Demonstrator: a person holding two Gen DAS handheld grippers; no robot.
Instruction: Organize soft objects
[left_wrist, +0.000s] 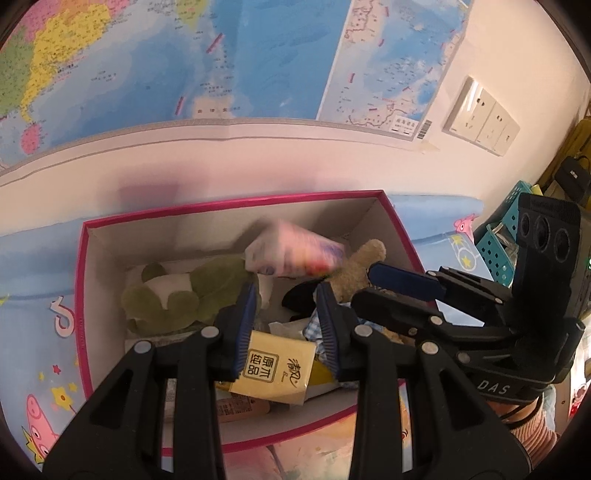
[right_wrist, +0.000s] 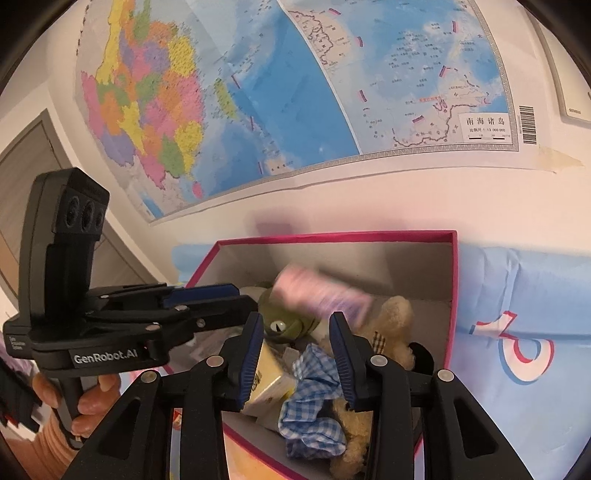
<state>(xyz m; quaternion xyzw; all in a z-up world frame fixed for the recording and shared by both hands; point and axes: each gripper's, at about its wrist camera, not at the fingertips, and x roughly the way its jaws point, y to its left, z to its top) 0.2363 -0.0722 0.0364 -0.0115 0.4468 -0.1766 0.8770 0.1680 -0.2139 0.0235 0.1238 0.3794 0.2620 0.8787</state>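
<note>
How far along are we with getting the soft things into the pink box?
Mostly packed: the pink box already holds a green plush, a tan teddy, blue checked cloth and a yellow tissue pack. A blurred pink packet is mid-air above it. Both the left hand-held gripper and right hand-held gripper are open and empty. Remaining items aren't visible.

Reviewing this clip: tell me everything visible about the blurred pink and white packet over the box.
The pink and white packet looks like a soft plastic-wrapped pack, white with pink and purple print, smeared by motion blur. It is tilted, above the contents of the pink-rimmed box, over the green plush and beside the tan plush. Neither the left gripper nor the right gripper holds it. Whether it touches anything cannot be told.
</note>
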